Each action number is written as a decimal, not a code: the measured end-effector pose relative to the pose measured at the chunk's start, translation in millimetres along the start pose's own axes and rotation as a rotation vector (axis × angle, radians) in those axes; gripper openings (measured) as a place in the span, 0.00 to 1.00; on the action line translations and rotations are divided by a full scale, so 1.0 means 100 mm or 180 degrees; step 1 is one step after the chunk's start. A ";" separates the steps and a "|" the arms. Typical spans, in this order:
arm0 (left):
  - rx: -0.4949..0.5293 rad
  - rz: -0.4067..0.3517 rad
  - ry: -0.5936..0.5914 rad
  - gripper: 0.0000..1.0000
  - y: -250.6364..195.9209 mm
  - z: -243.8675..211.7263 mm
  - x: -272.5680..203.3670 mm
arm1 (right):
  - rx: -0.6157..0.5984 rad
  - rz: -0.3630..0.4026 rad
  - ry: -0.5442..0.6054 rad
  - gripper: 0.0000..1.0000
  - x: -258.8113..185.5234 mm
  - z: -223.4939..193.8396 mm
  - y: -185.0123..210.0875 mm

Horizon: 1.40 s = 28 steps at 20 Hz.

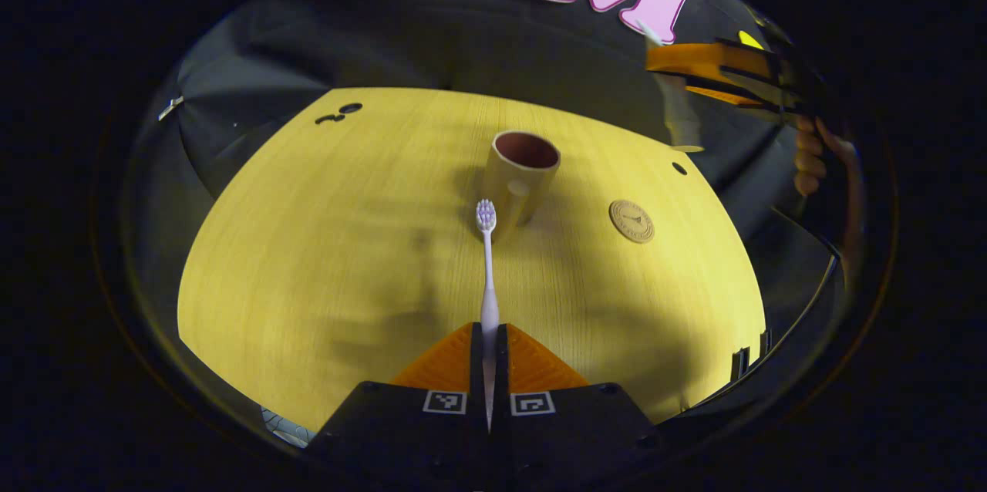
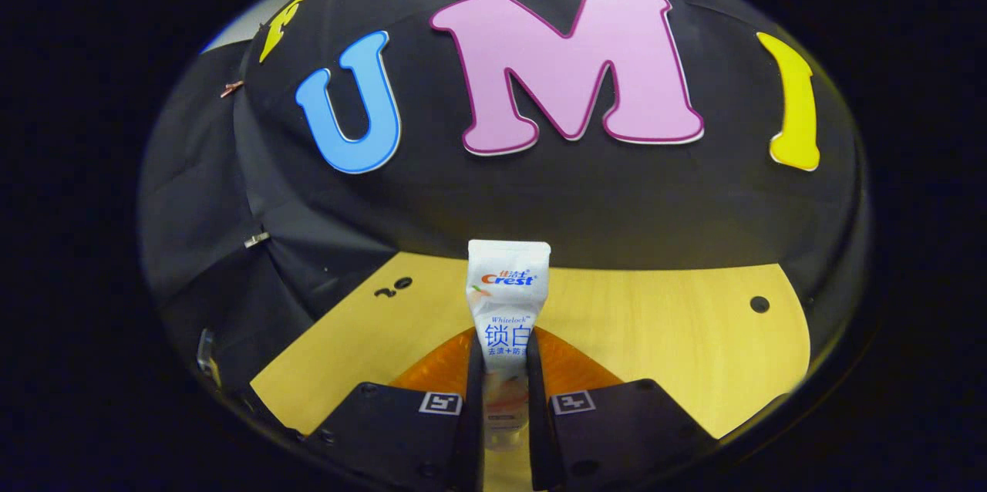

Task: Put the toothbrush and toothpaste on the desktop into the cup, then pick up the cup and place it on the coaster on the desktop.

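Note:
My left gripper (image 1: 489, 338) is shut on the handle of a white toothbrush (image 1: 486, 261). Its bristle head points ahead, just short of a tan cup (image 1: 520, 180) with a dark red inside, which stands upright mid-table. A round brown coaster (image 1: 631, 220) lies flat to the cup's right. My right gripper (image 2: 501, 369) is shut on a white toothpaste tube (image 2: 507, 299), held upright above the wooden table (image 2: 663, 338). In the left gripper view the right gripper (image 1: 713, 72) hangs high at the upper right, with the tube (image 1: 678, 118) blurred below it.
The yellow wooden table (image 1: 324, 245) has small dark holes near its far corners (image 1: 339, 112). A hand (image 1: 810, 156) holds the right gripper at the right edge. Black cloth walls close in the back and sides.

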<state>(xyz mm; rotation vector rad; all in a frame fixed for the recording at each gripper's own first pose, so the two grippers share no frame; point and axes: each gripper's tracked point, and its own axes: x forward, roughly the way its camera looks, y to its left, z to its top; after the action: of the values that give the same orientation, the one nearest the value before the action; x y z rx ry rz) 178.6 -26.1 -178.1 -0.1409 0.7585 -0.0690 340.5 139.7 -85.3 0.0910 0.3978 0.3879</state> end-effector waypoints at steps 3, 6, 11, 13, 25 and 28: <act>-0.0118 -0.0047 -0.0255 0.06 0.02 0.20 -0.21 | -0.0006 0.0075 -0.0168 0.27 0.30 0.06 0.24; -0.0217 -0.0068 -0.0541 0.06 0.07 0.40 -0.41 | -0.0002 0.0035 -0.0292 0.27 0.61 -0.01 0.35; -0.0236 0.0051 -0.1032 0.06 0.29 0.67 -0.69 | -0.0103 0.0068 -0.0348 0.27 0.98 -0.23 0.46; -0.0212 0.0142 -0.1116 0.06 0.40 0.66 -0.78 | -0.0188 0.0053 -0.0325 0.27 1.07 -0.35 0.43; -0.0218 0.0153 -0.1163 0.06 0.33 0.66 -0.72 | -0.0161 0.0290 0.0077 0.38 1.08 -1.00 0.55; -0.0153 0.0134 -0.1166 0.06 0.31 0.64 -0.68 | -0.0135 0.0397 0.0011 0.77 0.92 -0.88 0.56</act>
<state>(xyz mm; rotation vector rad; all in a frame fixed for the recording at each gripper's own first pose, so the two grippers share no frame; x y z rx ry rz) 174.0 19.1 -90.4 -0.1776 0.3974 0.0154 364.5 228.0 -190.4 0.0739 0.3882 0.5194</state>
